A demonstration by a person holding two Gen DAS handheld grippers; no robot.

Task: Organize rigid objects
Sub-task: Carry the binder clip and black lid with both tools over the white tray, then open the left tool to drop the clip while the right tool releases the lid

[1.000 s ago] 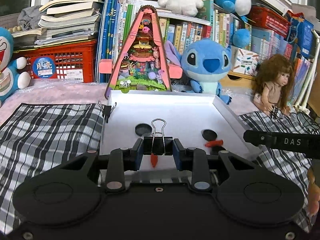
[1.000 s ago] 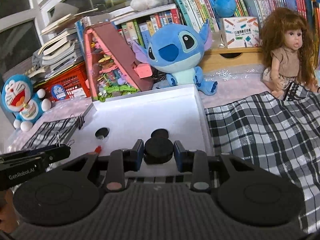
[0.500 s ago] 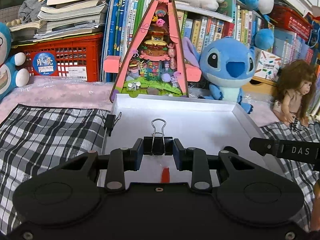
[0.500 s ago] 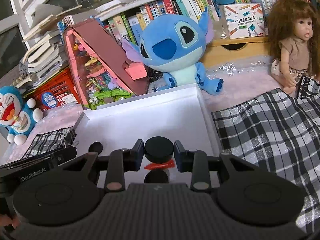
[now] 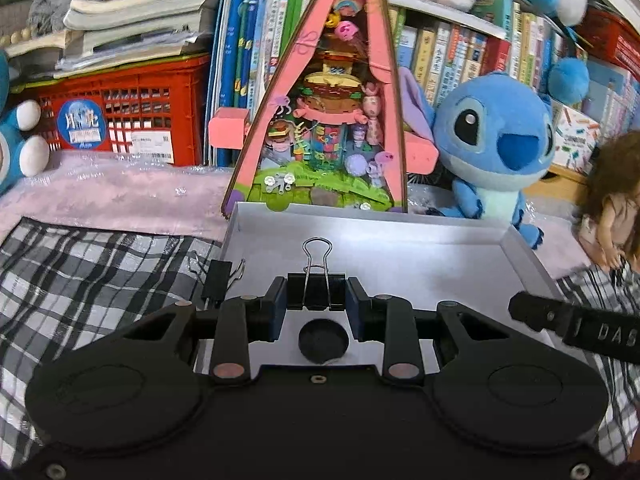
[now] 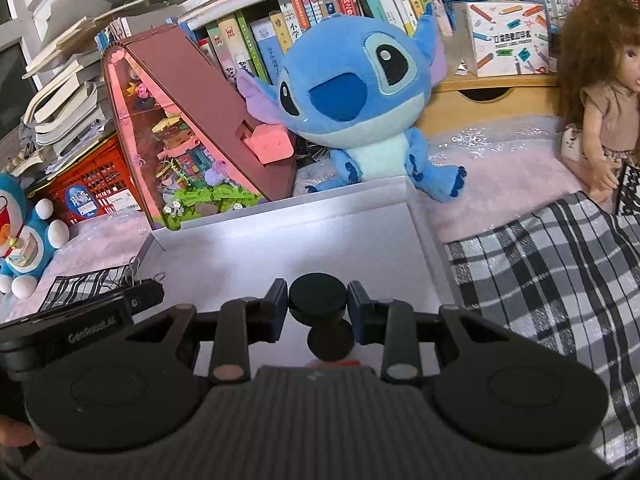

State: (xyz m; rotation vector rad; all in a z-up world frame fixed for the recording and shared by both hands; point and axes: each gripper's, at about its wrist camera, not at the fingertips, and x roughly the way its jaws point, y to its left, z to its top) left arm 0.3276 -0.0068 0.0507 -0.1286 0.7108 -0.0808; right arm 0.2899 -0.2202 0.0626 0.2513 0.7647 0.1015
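Over the white tray (image 5: 400,240), both grippers hang side by side, each carrying one item. From the left wrist view alone, a second black binder clip (image 5: 216,282) shows clamped on the tray's left rim, and a black disc (image 5: 323,339) lies on the tray floor just below the held clip. Only the right wrist view shows another black disc (image 6: 330,340) on the tray floor under the held one, with a sliver of something orange-red (image 6: 352,361) at the gripper body's edge. The left gripper (image 5: 316,300) has its fingers drawn narrow, pads pressing both sides of a black binder clip (image 5: 316,292) whose wire handle stands upright. The right gripper (image 6: 318,308) is closed about a round black puck (image 6: 318,295), pads touching its sides. A blue plush toy (image 6: 360,92) sits beyond the tray's far rim.
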